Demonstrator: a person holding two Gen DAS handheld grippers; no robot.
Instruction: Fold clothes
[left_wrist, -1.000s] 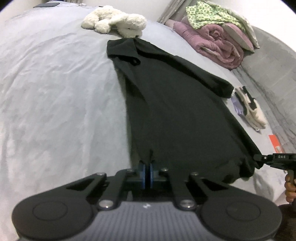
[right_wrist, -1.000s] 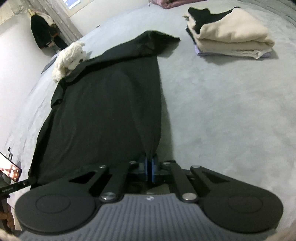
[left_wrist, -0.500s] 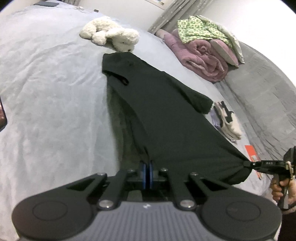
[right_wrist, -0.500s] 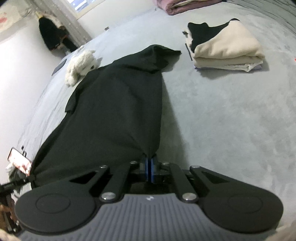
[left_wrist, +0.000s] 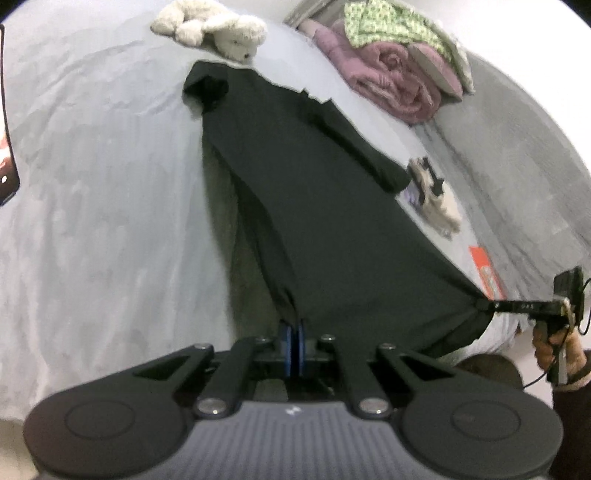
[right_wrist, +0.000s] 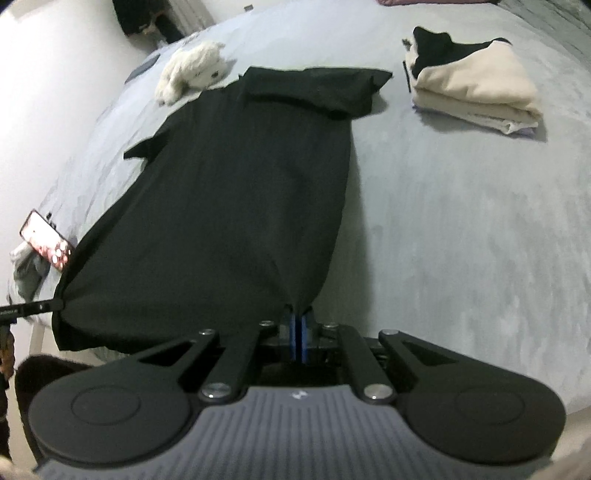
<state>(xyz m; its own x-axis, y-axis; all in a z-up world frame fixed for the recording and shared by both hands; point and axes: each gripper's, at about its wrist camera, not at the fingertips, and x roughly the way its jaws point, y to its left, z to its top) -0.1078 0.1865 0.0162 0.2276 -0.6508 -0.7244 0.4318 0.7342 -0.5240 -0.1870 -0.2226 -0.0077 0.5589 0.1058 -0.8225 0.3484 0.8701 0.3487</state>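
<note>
Grey bed (left_wrist: 92, 221), tongs (left_wrist: 293, 332) pinching shirt (left_wrist: 314, 221) hem

Each gripper (left_wrist: 292, 347) has blue pads between black linkage arms with silver screws, ribbed grey housing behind, perhaps dark sleeves.

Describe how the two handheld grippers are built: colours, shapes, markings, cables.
Both the left gripper and the right gripper are matte black, with two round discs, silver bolts, a grey ribbed body bearing a small white logo, and blue pads. A thin black cable hangs below the right one.
</note>
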